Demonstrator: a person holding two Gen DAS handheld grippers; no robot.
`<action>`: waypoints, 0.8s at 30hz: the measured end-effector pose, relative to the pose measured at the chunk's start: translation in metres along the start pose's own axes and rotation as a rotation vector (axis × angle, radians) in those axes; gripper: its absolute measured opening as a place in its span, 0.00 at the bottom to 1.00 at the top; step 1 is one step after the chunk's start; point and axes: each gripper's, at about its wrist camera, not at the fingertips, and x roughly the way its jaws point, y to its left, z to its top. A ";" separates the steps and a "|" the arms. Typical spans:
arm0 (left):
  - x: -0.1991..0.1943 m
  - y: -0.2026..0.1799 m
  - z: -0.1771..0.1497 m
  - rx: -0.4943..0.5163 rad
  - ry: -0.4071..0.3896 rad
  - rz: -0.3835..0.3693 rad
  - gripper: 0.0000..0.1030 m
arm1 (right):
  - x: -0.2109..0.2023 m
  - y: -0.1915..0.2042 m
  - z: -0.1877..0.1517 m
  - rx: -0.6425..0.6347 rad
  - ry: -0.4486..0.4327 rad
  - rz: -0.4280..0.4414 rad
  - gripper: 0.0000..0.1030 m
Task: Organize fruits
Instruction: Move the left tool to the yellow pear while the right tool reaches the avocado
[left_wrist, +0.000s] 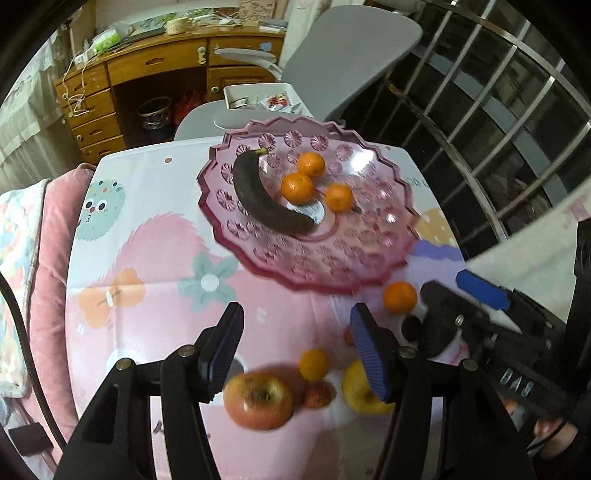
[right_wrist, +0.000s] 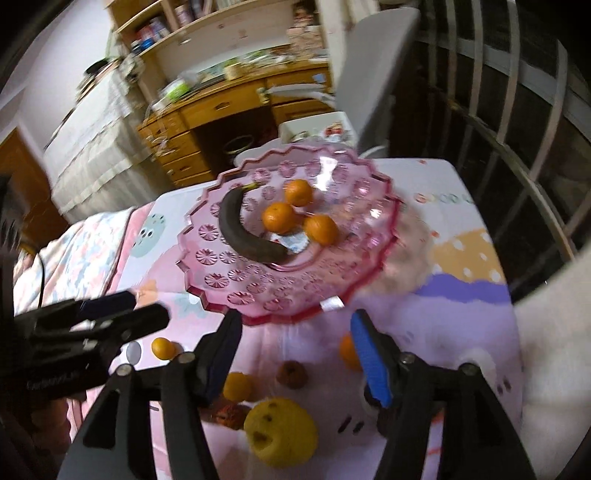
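A table (left_wrist: 155, 258) covered with a pink cartoon-print cloth was seen beneath both tools. Ahead of the left gripper (left_wrist: 297, 347), just beyond its fingertips, a large pink scalloped plate (left_wrist: 295, 258) was placed on the cloth. On the plate, a blackened banana (left_wrist: 266, 199) was laid in a curve, and three oranges (left_wrist: 297, 188) were clustered just to its right, with a scrap of foil under the banana's near end.

The left gripper's jaws were spread wide, with nothing held between them. Under and between its fingers, loose fruit was scattered on the cloth: a reddish apple (left_wrist: 258, 400) near the left finger, a yellow apple (left_wrist: 364, 391) partly hidden behind the right finger, a small red fruit (left_wrist: 317, 395) between the two, and a small orange (left_wrist: 314, 364) just ahead of it. Another orange (left_wrist: 400, 297) was seen to the right, near the plate's edge and beside the right gripper (left_wrist: 469, 291).

The right gripper, in its own view (right_wrist: 295, 350), was likewise spread apart and empty, with the yellow apple (right_wrist: 280, 430) below its fingers and the plate (right_wrist: 236, 258) just ahead.
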 end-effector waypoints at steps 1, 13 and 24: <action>-0.005 0.000 -0.005 0.010 0.000 -0.005 0.57 | -0.005 -0.002 -0.004 0.022 -0.005 -0.007 0.63; -0.043 -0.007 -0.074 0.120 0.038 -0.069 0.57 | -0.058 -0.023 -0.070 0.310 0.017 -0.089 0.63; -0.044 -0.013 -0.100 0.090 0.104 -0.084 0.66 | -0.066 -0.055 -0.106 0.620 0.103 -0.015 0.63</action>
